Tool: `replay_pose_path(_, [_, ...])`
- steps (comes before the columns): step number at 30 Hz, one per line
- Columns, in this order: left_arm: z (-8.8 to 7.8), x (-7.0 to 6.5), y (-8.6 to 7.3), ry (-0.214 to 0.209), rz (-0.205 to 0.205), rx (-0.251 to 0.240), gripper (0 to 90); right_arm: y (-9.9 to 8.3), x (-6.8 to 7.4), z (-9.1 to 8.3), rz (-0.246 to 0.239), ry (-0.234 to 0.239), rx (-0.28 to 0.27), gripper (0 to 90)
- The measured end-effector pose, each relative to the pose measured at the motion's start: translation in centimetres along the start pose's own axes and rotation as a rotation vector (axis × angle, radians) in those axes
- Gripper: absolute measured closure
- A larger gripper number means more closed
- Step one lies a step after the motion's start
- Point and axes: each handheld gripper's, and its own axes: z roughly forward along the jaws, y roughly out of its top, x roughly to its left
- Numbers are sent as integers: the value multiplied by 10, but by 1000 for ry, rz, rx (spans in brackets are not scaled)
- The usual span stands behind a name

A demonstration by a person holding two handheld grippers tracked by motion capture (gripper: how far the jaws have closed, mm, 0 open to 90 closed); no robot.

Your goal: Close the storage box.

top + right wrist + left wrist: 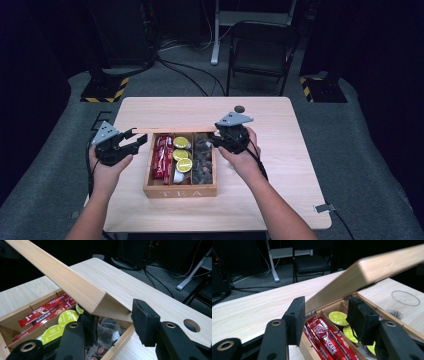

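Wooden tea box [180,190] near the middle of the pale table [280,200], "TEA" on its front wall, lid [172,131] raised and tilted up from the far edge. Three compartments inside: red Nescafé sachets [162,156] in the left one, yellow-topped capsules [182,153] in the middle, dark wrapped tea bags [203,159] in the right. Left gripper [139,142] held by the left hand [106,169] just beside the box's left far corner, jaws apart, pads either side of the lid's corner without clamping it; in the left gripper view, lid edge [372,270] slanting overhead, sachets [327,340] and capsules [338,318] below. Right gripper [218,140] at the box's right far corner, held by the right hand [246,159], jaws spread wide around the lid's right end [75,287], grip on it impossible to confirm. Folding chair [260,52] on the floor beyond the table.
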Motion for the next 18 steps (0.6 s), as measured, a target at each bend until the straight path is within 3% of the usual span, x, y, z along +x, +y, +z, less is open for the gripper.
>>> replay_pose_path(3, [-2, -2, 2, -7, 3, -9, 519, -1, 1, 0, 7, 2, 1, 568])
replay_pose_path(7, [-6, -7, 6, 3, 30, -7, 564, -2, 1, 0, -17, 6, -5, 566])
replay_pose_path(14, [-7, -8, 6, 7, 32, 8, 572, -11, -1, -3, 53, 42, -43, 530])
replay_pose_path(18, [-5, -7, 11, 12, 21, 6, 575, -13, 1, -6, 28, 42, -42, 493])
